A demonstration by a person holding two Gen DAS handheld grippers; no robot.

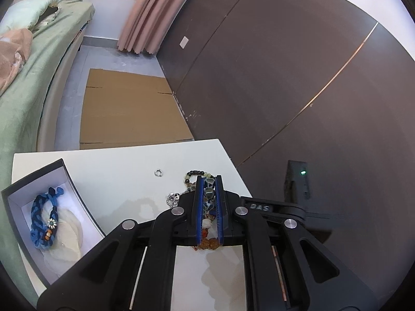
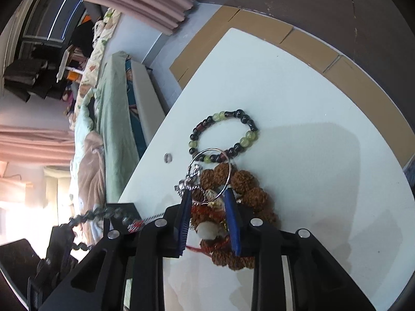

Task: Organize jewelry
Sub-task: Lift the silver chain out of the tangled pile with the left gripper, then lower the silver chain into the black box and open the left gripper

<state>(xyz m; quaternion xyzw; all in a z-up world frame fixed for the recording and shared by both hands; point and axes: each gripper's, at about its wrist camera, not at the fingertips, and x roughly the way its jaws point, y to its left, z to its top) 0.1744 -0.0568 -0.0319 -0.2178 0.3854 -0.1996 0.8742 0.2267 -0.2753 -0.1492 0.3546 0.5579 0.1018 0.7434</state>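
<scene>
While my left hand-held gripper (image 1: 208, 194) is clamping a dark bead strand (image 1: 209, 193), my right hand-held gripper (image 2: 207, 202) is straddling, unclamped, the light, lumpy brown seed bracelet (image 2: 246, 184) on the bench (image 2: 311, 103) just below the green-and-black bead bracelet (image 2: 225, 134); I'm taking its stiff seeds, avoiding the slippery thin wire ring (image 2: 211, 172).

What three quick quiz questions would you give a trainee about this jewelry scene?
1. True or false: the blue braided bracelet lies inside the open box.
2. What is clamped in the left tool? A) dark bead strand B) a wristwatch C) nothing
3. Fill in: the loose beaded bracelet mixes dark beads with pale ____ ones.

Key: 1 true; 2 A; 3 green.
</scene>
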